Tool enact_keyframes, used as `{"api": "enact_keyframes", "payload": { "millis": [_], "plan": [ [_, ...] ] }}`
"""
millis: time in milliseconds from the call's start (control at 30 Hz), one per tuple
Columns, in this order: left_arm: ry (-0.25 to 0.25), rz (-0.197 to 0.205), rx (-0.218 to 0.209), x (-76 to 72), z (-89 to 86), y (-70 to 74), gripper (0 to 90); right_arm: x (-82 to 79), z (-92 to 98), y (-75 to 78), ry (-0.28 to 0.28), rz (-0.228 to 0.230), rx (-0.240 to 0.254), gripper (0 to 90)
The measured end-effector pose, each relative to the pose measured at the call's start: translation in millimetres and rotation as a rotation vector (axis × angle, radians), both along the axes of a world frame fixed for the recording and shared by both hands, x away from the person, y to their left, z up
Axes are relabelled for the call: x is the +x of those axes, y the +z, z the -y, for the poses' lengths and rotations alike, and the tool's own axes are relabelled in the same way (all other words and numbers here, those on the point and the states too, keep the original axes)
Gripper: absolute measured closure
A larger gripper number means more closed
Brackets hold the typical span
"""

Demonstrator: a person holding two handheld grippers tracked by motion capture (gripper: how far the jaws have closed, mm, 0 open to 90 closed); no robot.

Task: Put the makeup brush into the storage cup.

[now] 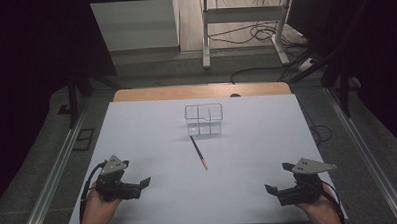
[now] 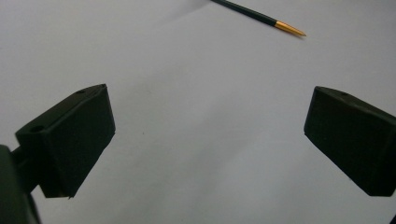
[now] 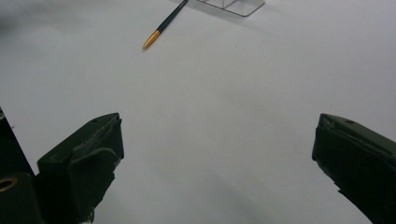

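A dark pen with an orange-gold tip lies on the white table, tip toward the near edge, just in front of a clear divided organiser box. My left gripper rests near the front left, open, nothing between its jaws; the pen shows at the top of the left gripper view. At the front right sits my right gripper, also open and holding nothing. In the right gripper view the pen lies at upper left and a corner of the clear box at the top.
A wooden strip borders the table's far edge. Beyond it stand a white metal frame and loose cables on the floor. Dark curtains hang on both sides. Rails run along the floor left and right.
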State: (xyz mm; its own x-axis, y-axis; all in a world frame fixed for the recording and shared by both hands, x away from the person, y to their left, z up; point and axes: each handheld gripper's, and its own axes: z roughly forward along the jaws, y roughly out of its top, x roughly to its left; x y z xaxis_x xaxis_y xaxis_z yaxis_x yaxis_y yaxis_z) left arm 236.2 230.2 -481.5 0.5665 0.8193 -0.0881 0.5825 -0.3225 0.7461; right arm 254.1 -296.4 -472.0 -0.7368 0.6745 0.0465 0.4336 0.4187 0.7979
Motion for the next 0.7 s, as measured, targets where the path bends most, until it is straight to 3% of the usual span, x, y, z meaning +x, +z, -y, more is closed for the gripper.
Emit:
{"api": "enact_keyframes", "payload": {
  "millis": [400,700],
  "plan": [
    [-0.028,-0.025,0.044,9.6,12.6,3.1,1.0,-1.9,-2.7,1.8,0.014,0.013,-0.015,2.5],
    [-0.044,-0.046,0.031,19.3,19.9,7.4,2.5,-1.8,-2.9,1.8,0.014,0.013,-0.013,2.4]
  ]
}}
